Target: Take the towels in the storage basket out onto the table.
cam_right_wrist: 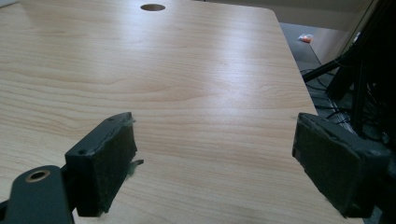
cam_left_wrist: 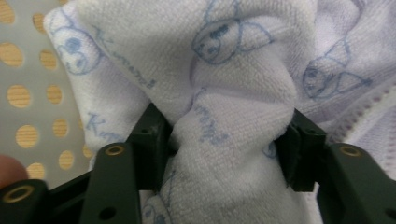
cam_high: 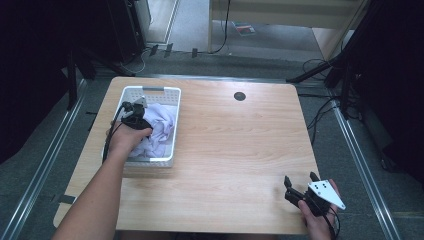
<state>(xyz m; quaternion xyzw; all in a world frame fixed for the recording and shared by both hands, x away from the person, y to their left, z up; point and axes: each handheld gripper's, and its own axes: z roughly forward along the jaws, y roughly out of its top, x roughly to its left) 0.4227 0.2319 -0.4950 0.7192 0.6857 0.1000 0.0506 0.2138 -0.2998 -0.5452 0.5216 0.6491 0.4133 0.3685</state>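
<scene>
- Reaching into the white perforated basket (cam_high: 170,131) at the table's left side, the left gripper (cam_high: 134,114) sits down among the cloth, with the person's left hand (cam_high: 126,140) wrapped around its body.
- In the left gripper view, the left gripper (cam_left_wrist: 227,148) has its two black jaws pressed into a bunched fold of the pale lilac towel (cam_left_wrist: 233,60), pinching the cloth between them.
- The towel (cam_high: 159,125) lies crumpled inside the basket, filling most of it; it is soft terry printed with small blue cartoon faces and blue script.
- Behind the towel in the left gripper view, the basket's wall (cam_left_wrist: 28,93) shows its round holes, with wood visible through them.
- The basket stands on the wooden table (cam_high: 230,145), near the far left corner and lengthwise along the left edge.
- The right gripper (cam_high: 300,186) is held low at the table's near right corner, well apart from the basket, with the grey three-cornered plate on top.
- In the right gripper view, the right gripper (cam_right_wrist: 215,158) has its padded jaws spread wide with nothing between them but bare tabletop (cam_right_wrist: 187,84).
- A round cable hole (cam_high: 239,96) sits in the table near its far edge, to the right of the basket.
</scene>
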